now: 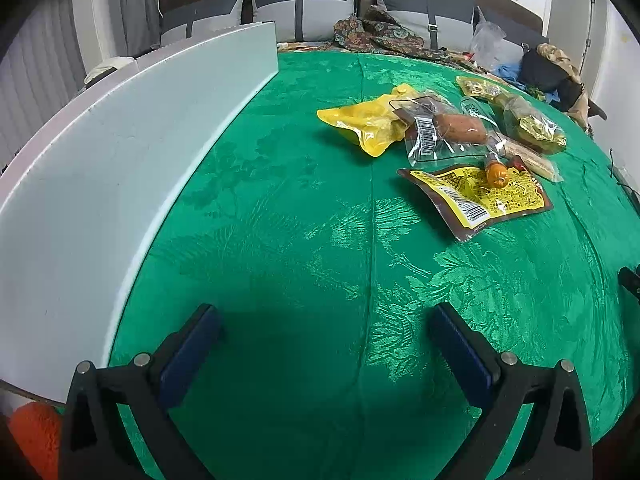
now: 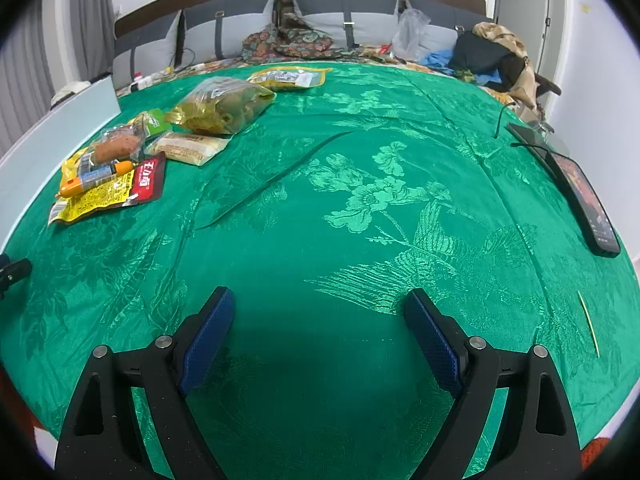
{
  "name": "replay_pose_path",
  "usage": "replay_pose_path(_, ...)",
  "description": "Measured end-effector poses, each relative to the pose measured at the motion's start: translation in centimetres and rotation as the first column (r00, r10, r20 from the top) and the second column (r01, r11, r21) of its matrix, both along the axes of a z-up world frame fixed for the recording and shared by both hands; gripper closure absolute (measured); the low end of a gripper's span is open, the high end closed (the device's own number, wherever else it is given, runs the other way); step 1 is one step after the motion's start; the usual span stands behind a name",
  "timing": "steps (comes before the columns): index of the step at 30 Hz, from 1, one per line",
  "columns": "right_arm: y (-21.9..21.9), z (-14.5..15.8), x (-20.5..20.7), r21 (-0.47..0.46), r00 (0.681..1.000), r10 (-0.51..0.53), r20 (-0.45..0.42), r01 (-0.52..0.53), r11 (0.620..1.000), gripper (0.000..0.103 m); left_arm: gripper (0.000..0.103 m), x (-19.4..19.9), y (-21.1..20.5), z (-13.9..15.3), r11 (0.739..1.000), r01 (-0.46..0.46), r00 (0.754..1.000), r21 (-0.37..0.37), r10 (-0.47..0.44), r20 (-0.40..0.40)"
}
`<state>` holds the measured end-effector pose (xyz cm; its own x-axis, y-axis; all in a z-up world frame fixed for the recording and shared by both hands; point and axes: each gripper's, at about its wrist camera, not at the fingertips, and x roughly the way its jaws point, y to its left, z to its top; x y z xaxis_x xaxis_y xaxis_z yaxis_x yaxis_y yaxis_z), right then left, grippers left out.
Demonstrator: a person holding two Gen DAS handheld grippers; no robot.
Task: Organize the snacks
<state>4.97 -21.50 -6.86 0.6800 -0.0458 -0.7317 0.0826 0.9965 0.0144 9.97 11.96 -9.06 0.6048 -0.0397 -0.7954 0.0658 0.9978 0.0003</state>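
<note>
On the green brocade tablecloth (image 1: 304,216), a loose pile of snacks is seen, well ahead of both grippers and touched by neither. The left gripper (image 1: 324,320) is held wide open above bare cloth, nothing between its blue pads (image 1: 190,356). Same story for the right gripper (image 2: 320,304): spread wide, nothing gripped.

From the left wrist view, a crumpled yellow pouch (image 1: 366,122) is found at the pile's near-left edge, with a clear packet holding a brown drumstick-looking piece (image 1: 460,128) overlapping it. A small orange sausage (image 1: 497,174) is laid on top of a flat yellow-and-brown sachet (image 1: 486,196) with a barcode. Behind those, a clear bag of green-wrapped candies (image 1: 528,124) is spotted, plus a pale wafer-like bar (image 2: 192,148) just beside it in the right wrist view. One more flat yellow packet (image 2: 290,77) is set apart, farther back.

A white board (image 1: 120,184) is stood along the cloth's left edge. A phone (image 2: 588,204) is left at the right edge, and a thin stick (image 2: 588,322) nearer the right gripper.
</note>
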Motion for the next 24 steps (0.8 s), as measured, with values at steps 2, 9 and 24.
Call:
replay_pose_path(2,0.00,-0.01,0.00,0.000,1.000,0.000,0.000,0.000,1.000,0.013,0.000,0.11,-0.05,0.02,1.000,-0.001,1.000,0.000,0.001,-0.002)
replay_pose_path(9,0.02,-0.03,0.02,0.000,1.000,0.000,0.000,0.000,1.000,0.013,0.000,0.20,-0.14,0.08,1.000,-0.002,1.000,0.000,0.002,0.004)
replay_pose_path(24,0.03,-0.05,0.03,0.000,1.000,0.000,0.001,0.000,1.000,0.012,0.000,0.12,-0.25,0.06,1.000,-0.007,1.000,0.000,0.007,0.021)
